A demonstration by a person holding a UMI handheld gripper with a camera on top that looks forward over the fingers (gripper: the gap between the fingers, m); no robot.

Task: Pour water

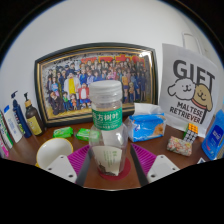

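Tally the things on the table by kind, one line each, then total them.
Water bottle between the gripper fingers: 1
Framed photo: 1
Gift bag: 1
Small bottles beside the frame: 3
Yellow bowl: 1
Total: 7

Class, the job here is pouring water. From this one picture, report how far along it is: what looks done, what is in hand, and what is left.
Done: the hand-held gripper has the water bottle between its fingers, apparently clamped. In hand: the bottle is upright, its white cap still on, so no water is flowing. Left: uncapping, then tilting it over a container, perhaps the yellow bowl beside it.
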